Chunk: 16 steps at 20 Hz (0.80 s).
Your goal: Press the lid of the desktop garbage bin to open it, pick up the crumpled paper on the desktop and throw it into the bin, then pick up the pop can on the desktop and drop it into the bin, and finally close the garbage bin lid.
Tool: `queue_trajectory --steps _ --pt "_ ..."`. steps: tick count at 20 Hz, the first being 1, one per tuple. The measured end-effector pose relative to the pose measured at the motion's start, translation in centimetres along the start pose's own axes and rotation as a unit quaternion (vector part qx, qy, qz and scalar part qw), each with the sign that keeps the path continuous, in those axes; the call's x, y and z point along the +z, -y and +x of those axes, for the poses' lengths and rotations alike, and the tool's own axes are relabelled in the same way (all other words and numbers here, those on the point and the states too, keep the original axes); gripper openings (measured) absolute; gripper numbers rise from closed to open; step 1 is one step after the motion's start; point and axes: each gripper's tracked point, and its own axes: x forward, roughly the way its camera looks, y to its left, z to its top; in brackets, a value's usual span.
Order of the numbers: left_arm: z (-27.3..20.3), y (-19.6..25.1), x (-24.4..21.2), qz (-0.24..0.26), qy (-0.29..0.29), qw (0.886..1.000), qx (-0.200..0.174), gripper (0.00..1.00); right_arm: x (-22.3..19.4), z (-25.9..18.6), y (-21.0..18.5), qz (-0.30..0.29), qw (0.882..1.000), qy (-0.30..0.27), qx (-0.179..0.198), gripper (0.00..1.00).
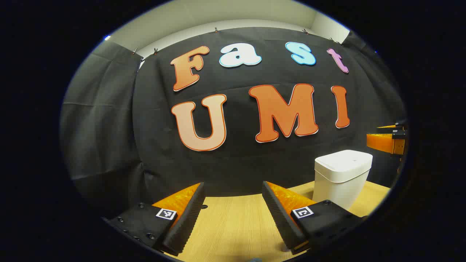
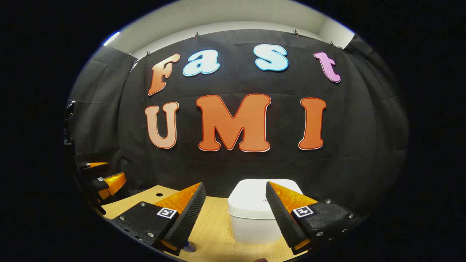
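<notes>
The white desktop bin (image 1: 342, 174) stands on the wooden table (image 1: 233, 225) at the right of the left gripper view, its lid down. My left gripper (image 1: 233, 185) hovers open over bare wood to the left of the bin, nothing between its fingers. In the right gripper view the bin (image 2: 255, 214) sits just ahead and below, and I look down on its closed lid (image 2: 255, 198). My right gripper (image 2: 235, 184) is open above the bin's near side, holding nothing. Each view catches the other gripper at its edge: the right gripper (image 1: 386, 142), the left gripper (image 2: 103, 180).
The black cloth wall (image 1: 233, 156) rises straight behind the table's far edge. A small dark hole (image 2: 159, 194) marks the tabletop left of the bin. A small bluish object (image 2: 188, 248) peeks out under my right gripper's left finger; I cannot tell what it is.
</notes>
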Motion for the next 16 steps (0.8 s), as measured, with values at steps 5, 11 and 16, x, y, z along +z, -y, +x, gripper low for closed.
queue_trajectory --steps 5,11,16 --pt "-0.6 -0.2 0.0 0.002 -0.002 1.0 0.002 1.0 -0.2 -0.3 -0.1 0.001 1.0 -0.003 0.004 0.99" --pt "-1.1 0.0 0.1 0.002 -0.002 1.0 0.005 1.0 -0.1 -0.6 0.0 0.0 1.0 -0.004 0.008 0.99" --pt "-1.3 0.3 0.2 0.002 -0.003 1.0 0.005 1.0 -0.1 -0.7 0.2 0.0 1.0 -0.007 0.009 1.0"
